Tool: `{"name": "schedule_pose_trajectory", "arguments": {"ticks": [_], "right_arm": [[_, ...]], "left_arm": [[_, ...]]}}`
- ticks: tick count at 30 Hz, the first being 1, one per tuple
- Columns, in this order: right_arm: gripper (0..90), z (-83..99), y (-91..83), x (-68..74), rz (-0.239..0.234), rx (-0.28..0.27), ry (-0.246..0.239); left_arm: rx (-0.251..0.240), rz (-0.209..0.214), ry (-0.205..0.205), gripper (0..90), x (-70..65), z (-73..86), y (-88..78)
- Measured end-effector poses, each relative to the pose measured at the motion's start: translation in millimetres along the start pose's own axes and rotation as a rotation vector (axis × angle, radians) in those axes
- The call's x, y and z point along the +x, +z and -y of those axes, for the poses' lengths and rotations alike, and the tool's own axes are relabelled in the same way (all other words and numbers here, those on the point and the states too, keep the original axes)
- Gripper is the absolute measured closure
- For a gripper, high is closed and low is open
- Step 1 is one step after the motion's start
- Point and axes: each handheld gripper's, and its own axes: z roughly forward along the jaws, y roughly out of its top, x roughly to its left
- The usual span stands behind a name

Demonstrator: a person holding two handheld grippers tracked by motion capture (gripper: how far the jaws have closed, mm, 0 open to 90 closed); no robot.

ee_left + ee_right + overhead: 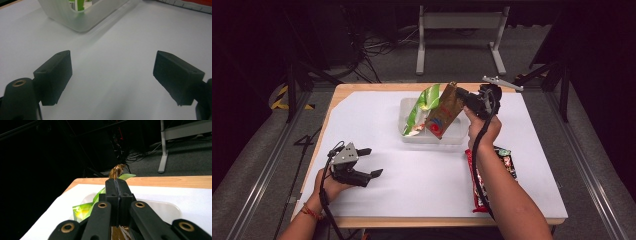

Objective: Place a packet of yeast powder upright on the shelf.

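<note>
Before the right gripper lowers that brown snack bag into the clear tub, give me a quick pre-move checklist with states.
1. Grip: right gripper has its jaws shut on the top edge of the brown foil snack bag: ok.
2. Bag over target: the bag hangs tilted above the clear plastic tub, lower end at the tub: ok.
3. Room in the tub: the green foil snack bag already leans in its left part; whether the free space is enough: cannot tell.
4. Left gripper out of the way: open, empty, low over the white table cover, apart from the tub: ok.
5. Next item: red snack packet lies under the right forearm: ok.
</note>
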Motion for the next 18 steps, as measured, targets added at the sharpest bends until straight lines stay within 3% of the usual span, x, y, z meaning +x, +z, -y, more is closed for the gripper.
{"name": "schedule_pose_trajectory", "arguments": {"ticks": [7, 11, 14, 18], "right_arm": [[89.7, 5.5, 13.6, 6.4, 0.021, -0.032, 0.003], [89.7, -0.7, 14.9, 1.7, 0.018, -0.043, 0.012], [89.7, -2.4, 15.3, -0.1, 0.047, -0.05, 0.01], [89.6, -0.5, 12.1, 8.7, 0.082, -0.085, -0.016]], "left_arm": [[0.002, 0.007, 0.003, 16.4, -1.0, -0.6, 0.6], [0.002, 0.008, 0.009, 16.5, -1.6, -1.1, 0.7], [0.003, 0.006, 0.01, 16.5, -1.2, -1.4, 1.0], [0.006, 0.004, 0.012, 16.6, -1.6, -1.9, 1.7]]}}
